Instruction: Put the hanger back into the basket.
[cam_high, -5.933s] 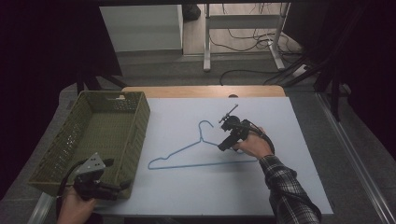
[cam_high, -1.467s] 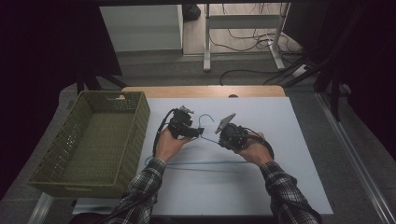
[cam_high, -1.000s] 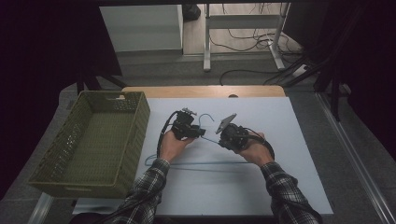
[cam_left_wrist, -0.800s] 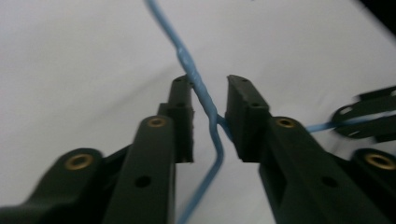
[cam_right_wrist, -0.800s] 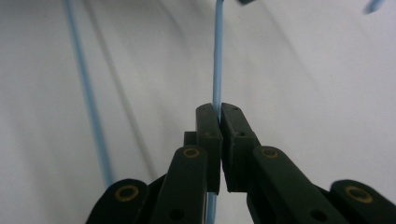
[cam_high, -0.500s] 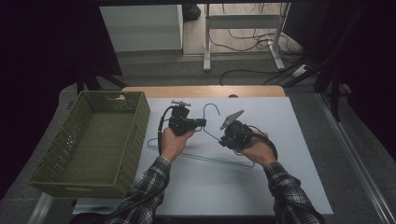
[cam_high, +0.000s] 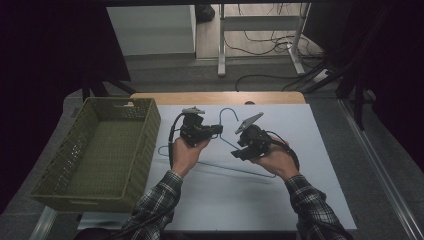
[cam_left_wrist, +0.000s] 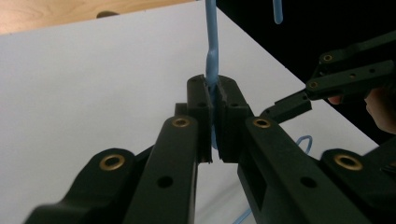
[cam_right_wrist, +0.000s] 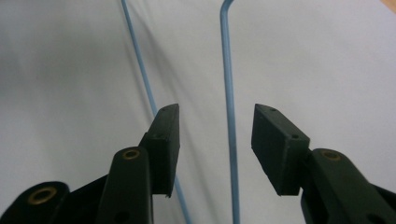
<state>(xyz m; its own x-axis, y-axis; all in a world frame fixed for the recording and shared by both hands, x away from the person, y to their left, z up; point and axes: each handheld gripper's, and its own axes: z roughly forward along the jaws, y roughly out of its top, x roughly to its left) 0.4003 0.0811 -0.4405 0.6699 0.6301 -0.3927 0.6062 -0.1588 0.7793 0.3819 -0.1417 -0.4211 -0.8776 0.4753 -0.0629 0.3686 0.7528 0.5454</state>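
Observation:
A blue wire hanger hangs tilted over the white sheet, hook end raised toward the far side. My left gripper is shut on the hanger just below the hook. In the left gripper view the jaws pinch the blue wire, which runs up out of them. My right gripper stands open around one sloping arm of the hanger. In the right gripper view that wire passes between the spread jaws without touching either pad. A second wire runs past the left jaw.
A green woven basket stands empty at the left edge of the white sheet. The wooden table edge lies beyond the sheet. Desk legs and cables are on the floor behind.
The left gripper came from beside the basket's near corner to the hanger and closed on it. Over the last second the hook end rose and moved toward the far side.

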